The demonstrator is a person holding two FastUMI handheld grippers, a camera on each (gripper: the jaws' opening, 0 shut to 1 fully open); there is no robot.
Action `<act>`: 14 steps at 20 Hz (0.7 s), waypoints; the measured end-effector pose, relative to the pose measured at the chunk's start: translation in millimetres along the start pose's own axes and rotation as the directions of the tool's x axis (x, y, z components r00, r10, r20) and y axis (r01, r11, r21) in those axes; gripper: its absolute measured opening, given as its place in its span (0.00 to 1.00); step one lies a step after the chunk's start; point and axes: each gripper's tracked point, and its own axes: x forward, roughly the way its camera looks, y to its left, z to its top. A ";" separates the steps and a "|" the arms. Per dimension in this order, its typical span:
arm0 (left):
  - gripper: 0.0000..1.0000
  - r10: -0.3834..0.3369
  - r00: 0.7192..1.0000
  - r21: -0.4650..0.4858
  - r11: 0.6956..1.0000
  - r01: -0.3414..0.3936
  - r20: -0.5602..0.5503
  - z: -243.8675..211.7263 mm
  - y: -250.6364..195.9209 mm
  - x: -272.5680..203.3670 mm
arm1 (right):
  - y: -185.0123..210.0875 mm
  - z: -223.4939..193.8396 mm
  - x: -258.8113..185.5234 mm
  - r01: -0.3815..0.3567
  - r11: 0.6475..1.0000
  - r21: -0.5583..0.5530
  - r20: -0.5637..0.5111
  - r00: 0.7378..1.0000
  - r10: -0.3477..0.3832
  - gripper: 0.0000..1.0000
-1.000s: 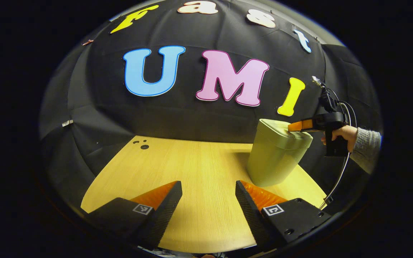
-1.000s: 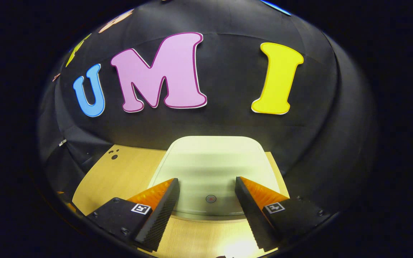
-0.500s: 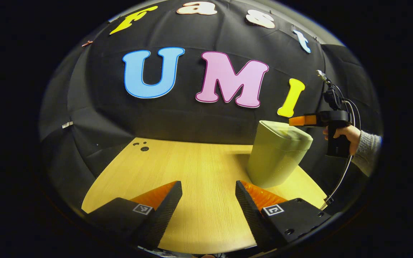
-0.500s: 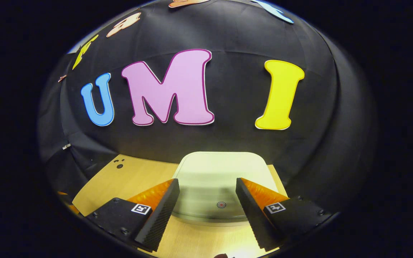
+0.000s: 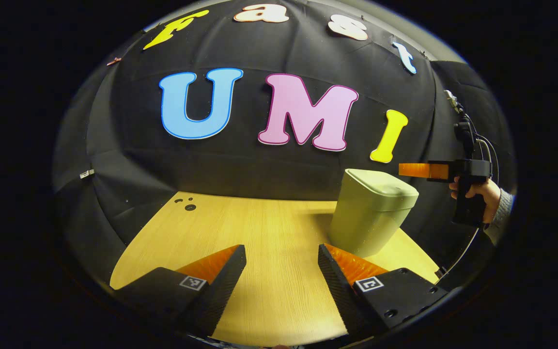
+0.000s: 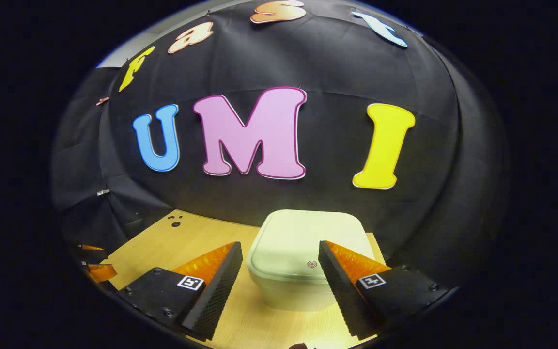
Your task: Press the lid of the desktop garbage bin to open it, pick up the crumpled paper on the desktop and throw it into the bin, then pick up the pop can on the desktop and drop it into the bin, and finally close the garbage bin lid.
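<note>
Left gripper view. The left gripper (image 5: 281, 271) hovers low over the wooden counter (image 5: 259, 228), its fingers (image 5: 221, 276) spread wide with nothing between them. The garbage bin (image 5: 368, 218) stands at the far right of the counter, near the booth wall, with its lid (image 5: 380, 182) lying flat and shut. Beside and slightly above the bin, a hand (image 5: 475, 189) holds the right gripper (image 5: 417, 169), which is level, points toward the bin and is clear of the lid. From this side angle its finger gap cannot be judged. No crumpled paper and no pop can is visible on the counter here.

Right gripper view. The right gripper (image 6: 279, 271) looks down and forward at the garbage bin (image 6: 303, 261), whose lid (image 6: 308, 242) is closed. Its fingers (image 6: 216, 276) are set wide and empty, framing the front of the lid without touching it. A small round mark (image 6: 312, 264) sits near the front edge of the lid, probably the press point.

Technique. Whichever lid step this is, it is judged best done with one fingertip brought straight down onto the mark, pressing briefly and releasing. A push from the side could slide or tip the light bin, so the force should stay vertical. The left gripper should remain clear of the lid's swing.
</note>
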 end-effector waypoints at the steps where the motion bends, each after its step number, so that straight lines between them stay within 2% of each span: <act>1: 0.96 -0.004 1.000 0.000 1.000 0.004 0.005 2.9 -0.9 1.5 | 7.4 1.2 -5.7 -0.015 1.000 -0.005 0.009 1.000 0.015 0.99; 9: 0.95 -0.029 0.999 0.004 1.000 0.029 0.043 28.0 -12.9 11.2 | 50.6 -1.4 -41.9 -0.113 0.992 -0.056 0.056 0.992 0.116 0.99; 14: 0.96 -0.038 0.997 0.017 0.999 0.038 0.061 35.1 -18.0 12.1 | 71.9 -19.3 -55.9 -0.168 0.984 -0.055 0.065 0.983 0.171 0.99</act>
